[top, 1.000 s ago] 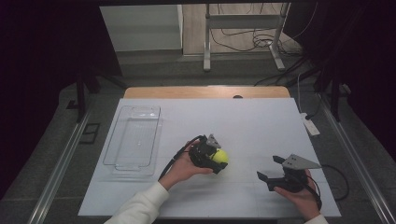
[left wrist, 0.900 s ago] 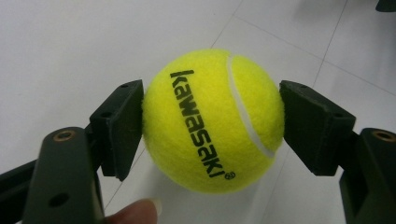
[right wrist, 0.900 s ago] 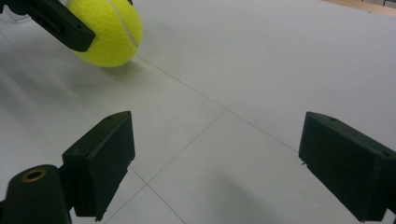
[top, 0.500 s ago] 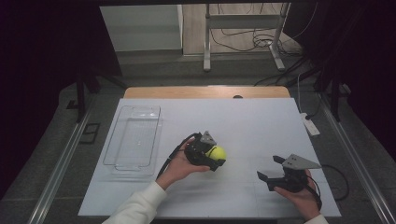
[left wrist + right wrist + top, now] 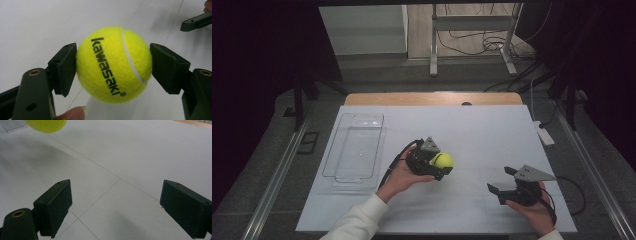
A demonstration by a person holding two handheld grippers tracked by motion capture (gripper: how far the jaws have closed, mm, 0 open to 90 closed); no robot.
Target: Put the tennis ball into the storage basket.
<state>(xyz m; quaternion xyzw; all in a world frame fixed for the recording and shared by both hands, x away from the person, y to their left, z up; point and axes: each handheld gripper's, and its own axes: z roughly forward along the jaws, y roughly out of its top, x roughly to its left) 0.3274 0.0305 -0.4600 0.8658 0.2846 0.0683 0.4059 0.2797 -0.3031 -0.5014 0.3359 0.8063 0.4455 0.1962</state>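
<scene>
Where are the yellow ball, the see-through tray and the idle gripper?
tennis ball (image 5: 113,65), left gripper view, its printed front.
clear tray (image 5: 343,172), high view, near rim.
right gripper (image 5: 502,181), high view, between its fingertips.

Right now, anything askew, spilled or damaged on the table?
Nothing stands out. The left gripper grips the tennis ball squarely between both pads. The clear tray lies flat and empty on the white table. The right gripper is open over bare table.

Left gripper (image 5: 443,165) w/ tennis ball (image 5: 442,160) moved up off table, shifted slightly toward tray (image 5: 357,150)
</scene>
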